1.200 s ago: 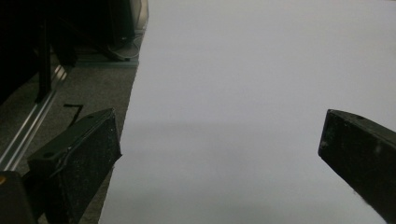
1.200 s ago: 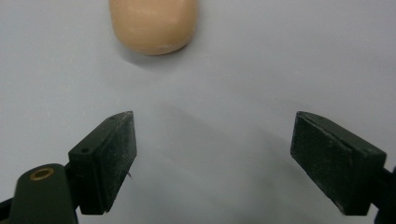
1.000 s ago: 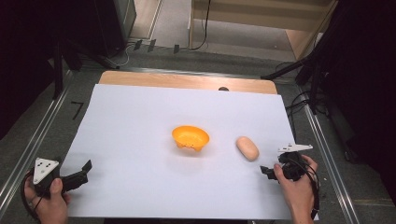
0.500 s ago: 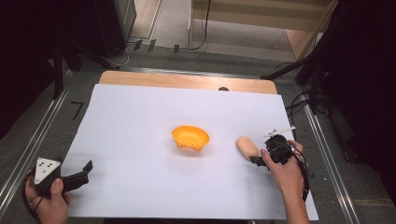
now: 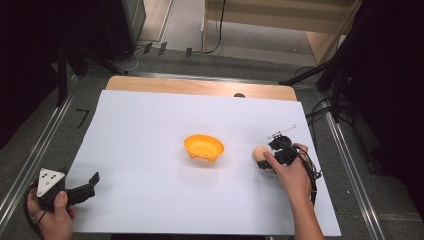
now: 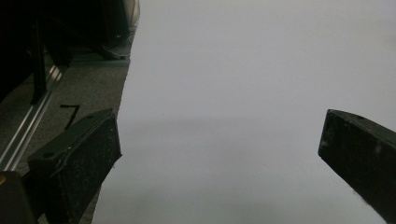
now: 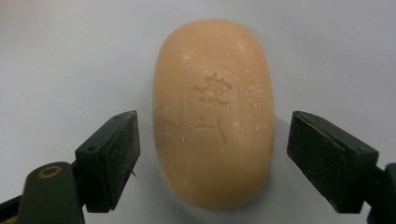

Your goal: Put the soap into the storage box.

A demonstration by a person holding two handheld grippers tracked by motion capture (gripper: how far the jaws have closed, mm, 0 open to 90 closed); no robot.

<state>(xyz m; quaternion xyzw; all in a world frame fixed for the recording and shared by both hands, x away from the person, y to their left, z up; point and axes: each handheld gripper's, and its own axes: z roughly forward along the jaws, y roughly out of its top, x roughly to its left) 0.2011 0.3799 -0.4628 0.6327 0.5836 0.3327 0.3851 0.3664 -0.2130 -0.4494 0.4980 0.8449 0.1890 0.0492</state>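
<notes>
A peach oval soap bar point(image 7: 214, 112) with an embossed mark lies flat on the white sheet point(image 5: 150, 130). My right gripper point(image 7: 212, 158) is open, one jaw on each side of the bar, with a gap to it on both sides. From above, the soap bar point(image 5: 259, 153) is partly covered by the right gripper point(image 5: 270, 159). An orange bowl point(image 5: 204, 147) sits at the sheet's middle, left of the soap. My left gripper point(image 5: 87, 187) rests open at the sheet's near left corner; in the left gripper view the left gripper point(image 6: 219, 149) has bare sheet between its jaws.
The white sheet covers a wooden tabletop point(image 5: 200, 87) whose far strip shows. Metal rails point(image 5: 35, 155) run along both sides of the table. Cables point(image 5: 320, 107) and dark stands lie beyond the right edge.
My right gripper has moved left and forward from the sheet's right edge to the soap bar, and its jaws now straddle it. The left gripper has stayed put.
</notes>
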